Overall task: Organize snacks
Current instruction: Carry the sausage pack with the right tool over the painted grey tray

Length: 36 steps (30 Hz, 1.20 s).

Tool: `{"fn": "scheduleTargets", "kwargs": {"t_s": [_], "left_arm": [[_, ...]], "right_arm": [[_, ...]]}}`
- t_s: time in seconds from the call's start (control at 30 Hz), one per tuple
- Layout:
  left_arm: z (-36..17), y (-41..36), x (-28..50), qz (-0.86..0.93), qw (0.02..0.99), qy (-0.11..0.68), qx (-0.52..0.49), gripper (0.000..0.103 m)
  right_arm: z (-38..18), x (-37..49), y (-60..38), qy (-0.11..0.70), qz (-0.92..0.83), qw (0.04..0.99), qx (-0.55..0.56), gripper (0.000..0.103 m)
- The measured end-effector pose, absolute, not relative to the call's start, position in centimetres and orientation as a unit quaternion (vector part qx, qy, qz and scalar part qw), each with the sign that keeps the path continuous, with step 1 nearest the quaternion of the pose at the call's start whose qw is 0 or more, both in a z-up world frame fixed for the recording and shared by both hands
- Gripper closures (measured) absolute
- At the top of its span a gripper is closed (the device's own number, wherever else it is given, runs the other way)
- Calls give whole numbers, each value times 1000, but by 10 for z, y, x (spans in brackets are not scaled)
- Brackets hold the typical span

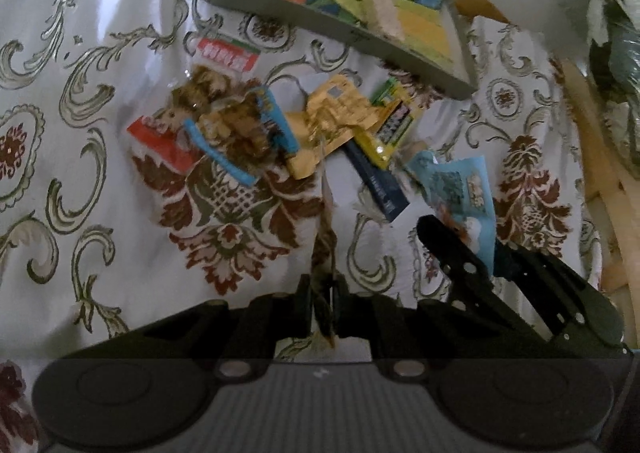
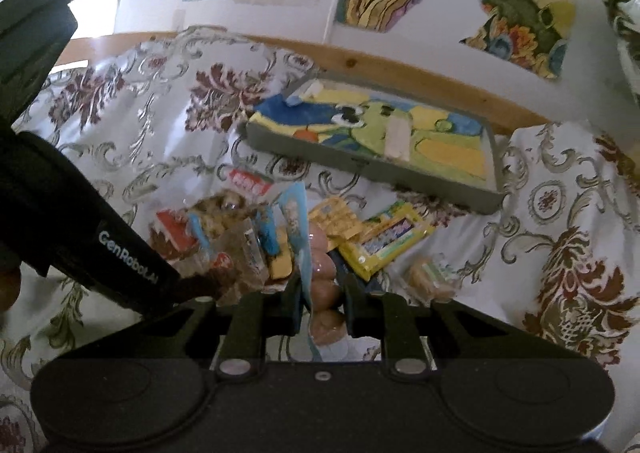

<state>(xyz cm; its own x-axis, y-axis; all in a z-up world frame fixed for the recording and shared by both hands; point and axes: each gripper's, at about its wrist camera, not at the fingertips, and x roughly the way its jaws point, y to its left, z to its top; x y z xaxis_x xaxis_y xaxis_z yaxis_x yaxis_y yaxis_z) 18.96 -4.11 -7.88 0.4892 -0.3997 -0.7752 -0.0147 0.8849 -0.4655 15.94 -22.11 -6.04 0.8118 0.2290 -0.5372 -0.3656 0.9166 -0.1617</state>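
Snack packets (image 1: pixel 280 125) are lying heaped near the tray (image 1: pixel 400 41); left gripper (image 1: pixel 324 293) is pinching a brown wrapper (image 1: pixel 326 237), right gripper (image 2: pixel 322 293) a blue sausage pack (image 2: pixel 320 273), likely for sorting.

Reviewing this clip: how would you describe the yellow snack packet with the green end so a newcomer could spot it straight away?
Start at the grey tray with the painted cartoon bottom. Just in front of it, snacks lie in a pile on the floral cloth. The yellow packet lies at the pile's right edge, the only bright yellow one with a green end.

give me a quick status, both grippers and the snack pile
Left gripper shut on a thin clear packet. Right gripper shut on a light blue packet of round brown snacks. Snack pile loose on the floral cloth, tray behind it.
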Motion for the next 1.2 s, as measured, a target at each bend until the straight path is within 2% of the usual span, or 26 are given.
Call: {"fn": "scheduleTargets", "kwargs": {"t_s": [0.3, 0.6, 0.97, 1.2], "left_arm": [[-64, -35, 194, -120, 851, 459, -227, 93], [-29, -25, 229, -113, 880, 403, -225, 93], [19, -19, 294, -119, 905, 347, -216, 93], [26, -23, 341, -117, 906, 344, -216, 93]], "right_arm": [[-54, 160, -226, 233, 136, 956, -117, 82], [-43, 174, -227, 193, 133, 966, -112, 82], [-4, 226, -241, 171, 133, 975, -51, 82], [15, 274, -248, 176, 126, 975, -47, 82]]}}
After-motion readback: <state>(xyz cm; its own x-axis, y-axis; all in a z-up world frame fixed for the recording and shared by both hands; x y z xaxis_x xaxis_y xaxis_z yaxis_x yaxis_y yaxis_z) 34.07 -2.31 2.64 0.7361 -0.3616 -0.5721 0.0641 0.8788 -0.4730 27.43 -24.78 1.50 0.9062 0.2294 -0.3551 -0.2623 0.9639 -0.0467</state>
